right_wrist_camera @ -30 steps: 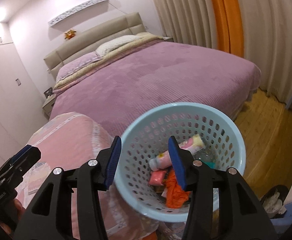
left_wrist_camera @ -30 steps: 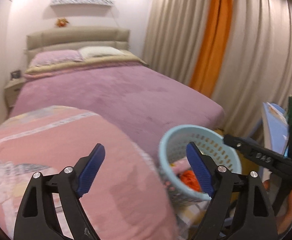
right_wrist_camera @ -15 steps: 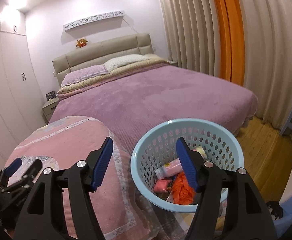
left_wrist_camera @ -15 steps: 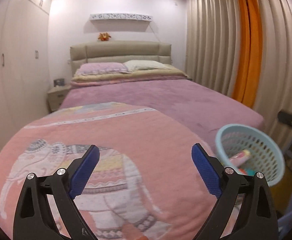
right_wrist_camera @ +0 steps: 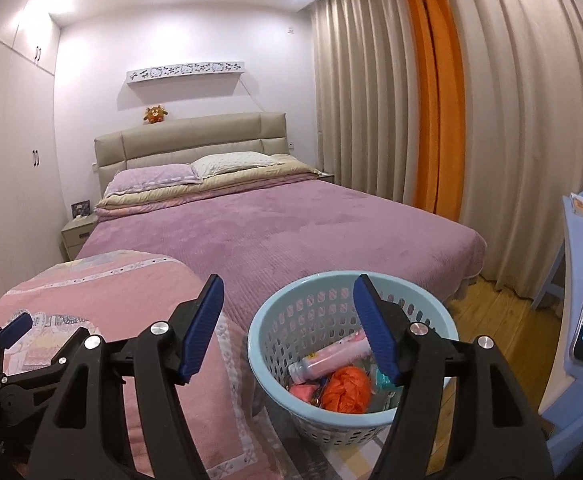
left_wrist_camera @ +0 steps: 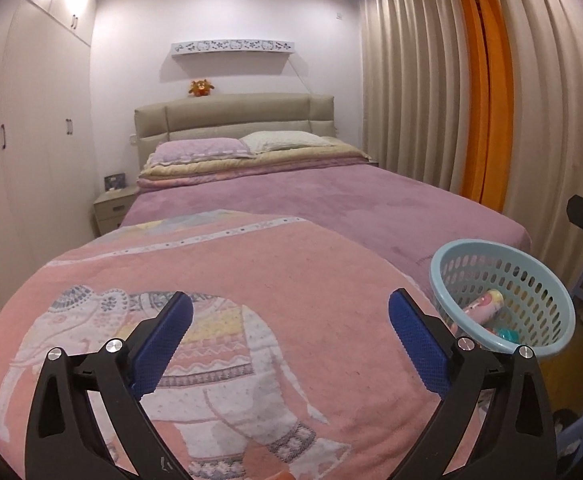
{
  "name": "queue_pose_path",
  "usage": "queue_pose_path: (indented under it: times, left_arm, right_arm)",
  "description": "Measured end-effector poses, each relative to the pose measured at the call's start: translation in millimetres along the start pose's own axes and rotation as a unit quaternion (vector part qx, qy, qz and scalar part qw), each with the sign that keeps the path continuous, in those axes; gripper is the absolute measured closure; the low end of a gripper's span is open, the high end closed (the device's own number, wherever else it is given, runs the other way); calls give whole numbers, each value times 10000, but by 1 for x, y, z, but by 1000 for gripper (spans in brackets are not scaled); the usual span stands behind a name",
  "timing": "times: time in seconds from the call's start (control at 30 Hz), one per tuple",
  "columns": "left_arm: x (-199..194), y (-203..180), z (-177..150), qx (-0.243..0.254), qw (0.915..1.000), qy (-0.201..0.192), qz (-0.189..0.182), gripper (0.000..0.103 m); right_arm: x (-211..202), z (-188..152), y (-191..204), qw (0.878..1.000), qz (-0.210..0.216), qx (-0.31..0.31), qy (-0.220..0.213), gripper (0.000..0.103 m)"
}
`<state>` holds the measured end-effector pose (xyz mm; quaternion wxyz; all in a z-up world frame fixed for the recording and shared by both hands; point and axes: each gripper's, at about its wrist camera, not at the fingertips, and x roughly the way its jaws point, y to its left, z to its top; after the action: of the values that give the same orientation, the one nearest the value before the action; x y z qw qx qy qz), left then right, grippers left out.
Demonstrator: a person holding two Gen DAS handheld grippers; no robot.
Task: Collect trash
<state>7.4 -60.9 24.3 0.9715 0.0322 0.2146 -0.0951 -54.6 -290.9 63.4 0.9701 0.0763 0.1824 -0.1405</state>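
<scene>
both held up with jaws wide and empty: left gripper [left_wrist_camera: 289, 328] over the pink elephant blanket [left_wrist_camera: 251, 280], right gripper [right_wrist_camera: 289, 326] above the blue basket [right_wrist_camera: 269, 320], which already holds trash [right_wrist_camera: 347, 390]. probably between pickups; calls for finding more litter, none plainly visible.

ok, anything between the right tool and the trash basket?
Nothing visible. The right tool is open and empty above the light blue basket, whose top is uncovered. Inside lie a pink bottle and an orange crumpled bag. The pink elephant blanket lies beside it.
</scene>
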Motion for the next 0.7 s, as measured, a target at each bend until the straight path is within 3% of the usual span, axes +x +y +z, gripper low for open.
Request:
queue_pose_path:
  times: [0.7]
  left_arm:
    - [5,4,-2,-147,9997,143,-154,7]
  right_arm:
    - [3,0,0,9999,48,-23,106,39]
